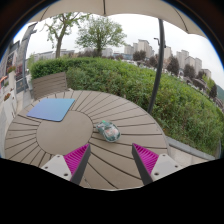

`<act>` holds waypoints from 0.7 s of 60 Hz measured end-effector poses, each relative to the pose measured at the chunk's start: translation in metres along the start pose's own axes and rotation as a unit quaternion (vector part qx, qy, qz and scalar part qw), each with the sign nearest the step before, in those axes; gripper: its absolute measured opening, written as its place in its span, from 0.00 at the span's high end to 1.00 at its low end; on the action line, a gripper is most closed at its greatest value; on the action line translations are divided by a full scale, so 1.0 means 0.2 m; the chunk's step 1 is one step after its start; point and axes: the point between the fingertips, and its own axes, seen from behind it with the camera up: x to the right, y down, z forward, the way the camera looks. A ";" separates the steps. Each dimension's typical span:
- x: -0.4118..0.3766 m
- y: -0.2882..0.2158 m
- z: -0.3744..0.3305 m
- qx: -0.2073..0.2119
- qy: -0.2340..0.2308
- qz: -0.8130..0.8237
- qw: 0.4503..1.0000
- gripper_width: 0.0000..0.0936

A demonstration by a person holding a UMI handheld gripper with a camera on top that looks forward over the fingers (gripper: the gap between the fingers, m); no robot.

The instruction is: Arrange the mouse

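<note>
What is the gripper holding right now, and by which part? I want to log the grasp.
Nothing is held. The gripper is open with bare table between its fingers; the mouse lies beyond them, untouched.

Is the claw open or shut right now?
Open: the claw has a wide gap between its pink pads, holding nothing; the mouse lies ahead on the table.

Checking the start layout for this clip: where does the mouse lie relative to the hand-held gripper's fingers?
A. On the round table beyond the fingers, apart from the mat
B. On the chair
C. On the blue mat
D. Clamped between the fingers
A: the mouse rests on the round slatted table, beyond the open hand-held gripper, with the blue mat lying off to one side.
</note>
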 end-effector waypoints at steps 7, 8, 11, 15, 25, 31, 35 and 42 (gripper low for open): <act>0.04 -0.02 0.16 -0.010 0.000 0.009 1.000 0.09; 0.05 -0.02 0.18 -0.011 0.000 0.009 1.000 0.09; 0.05 -0.03 0.24 -0.016 -0.003 0.009 1.000 0.09; 0.05 -0.04 0.33 -0.020 -0.011 0.012 1.000 0.09; 0.05 -0.07 0.49 -0.030 -0.017 0.015 0.999 0.08; 0.08 -0.10 0.55 -0.034 -0.013 0.014 0.999 0.08; 0.05 -0.11 0.56 -0.041 -0.027 0.019 0.999 0.12; 0.06 -0.10 0.56 -0.043 -0.024 0.011 0.999 0.11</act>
